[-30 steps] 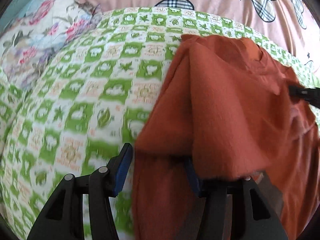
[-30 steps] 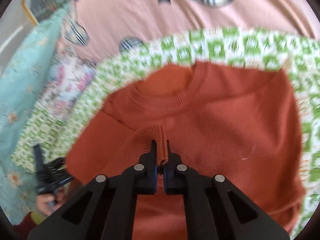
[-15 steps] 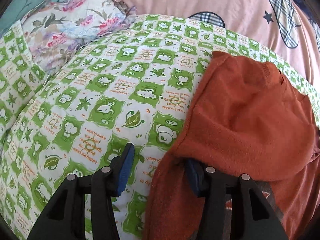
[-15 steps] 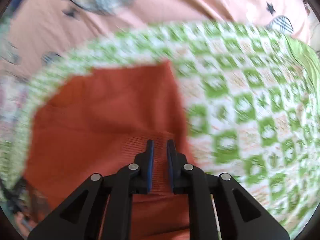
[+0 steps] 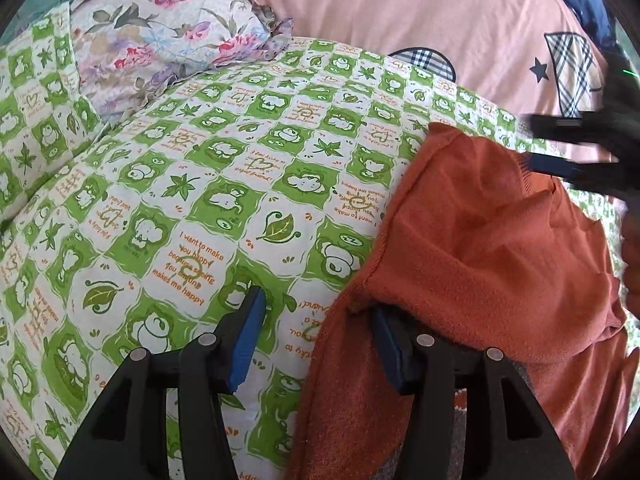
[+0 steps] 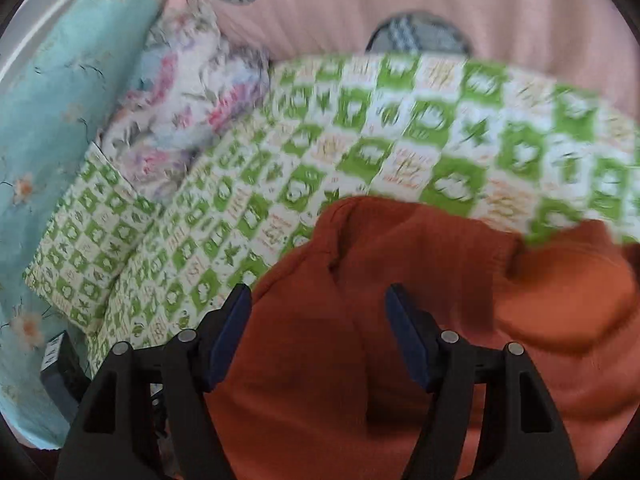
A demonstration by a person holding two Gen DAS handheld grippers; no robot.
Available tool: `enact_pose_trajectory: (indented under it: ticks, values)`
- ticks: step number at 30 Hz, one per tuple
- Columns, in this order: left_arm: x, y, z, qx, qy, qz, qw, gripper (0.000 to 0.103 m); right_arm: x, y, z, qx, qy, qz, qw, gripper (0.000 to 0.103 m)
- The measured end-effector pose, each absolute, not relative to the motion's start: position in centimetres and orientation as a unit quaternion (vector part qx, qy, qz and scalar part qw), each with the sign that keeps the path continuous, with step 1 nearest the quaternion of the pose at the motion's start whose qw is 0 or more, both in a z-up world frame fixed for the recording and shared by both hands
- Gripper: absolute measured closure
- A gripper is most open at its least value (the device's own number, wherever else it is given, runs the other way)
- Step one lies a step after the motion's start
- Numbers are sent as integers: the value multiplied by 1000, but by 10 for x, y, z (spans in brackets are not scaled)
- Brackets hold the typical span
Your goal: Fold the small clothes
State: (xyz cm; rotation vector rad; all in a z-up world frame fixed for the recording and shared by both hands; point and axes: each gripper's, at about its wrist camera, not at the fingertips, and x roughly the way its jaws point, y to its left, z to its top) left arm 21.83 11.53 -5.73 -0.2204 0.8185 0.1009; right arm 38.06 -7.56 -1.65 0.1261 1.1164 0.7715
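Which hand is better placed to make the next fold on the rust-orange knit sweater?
Left, probably. The left gripper already has the rust-orange knit sweater draped over one finger at its edge. The right gripper is opening, nothing pinched, hovering over the sweater's middle.

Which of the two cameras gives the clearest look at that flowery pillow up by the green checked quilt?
The left wrist view. There the floral pillow is sharp, with its leaves, pink blossoms and ruffled edge showing where it meets the green checked quilt. The right wrist view shows the same pillow too, but motion blur smears its pattern.
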Motion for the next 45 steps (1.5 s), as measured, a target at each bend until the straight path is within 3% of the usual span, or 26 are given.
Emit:
enact_pose_trajectory:
  ticks: [2,5,11,14,22,30,36,39,45]
  values:
    - [217,117,-57,-114,395,45,910,48,395,-56,-38,83,565,407,713,33]
    - [217,121,-59,-130,392,36,910,48,398,-27,-39,97,561,478,669,33]
    - [215,127,-58,-157,380,37,911,48,438,-15,-38,269,496,449,693,33]
    - [209,132,-53,-162,383,50,908,48,435,-30,-28,269,480,409,728,33]
    - [189,138,-28,-142,379,34,914,50,346,-160,27,200,432,322,818,33]
    - [233,109,-10,-59,385,22,921,49,249,-333,19,173,430,61,884,33]
    - [259,98,-31,-28,416,32,908,49,241,-355,-28,155,495,31,854,45]
    - [265,98,-42,-23,435,39,899,49,253,-339,-45,138,522,37,841,97]
    - [270,95,-50,-5,445,43,894,46,243,-345,-9,123,457,-17,881,97]
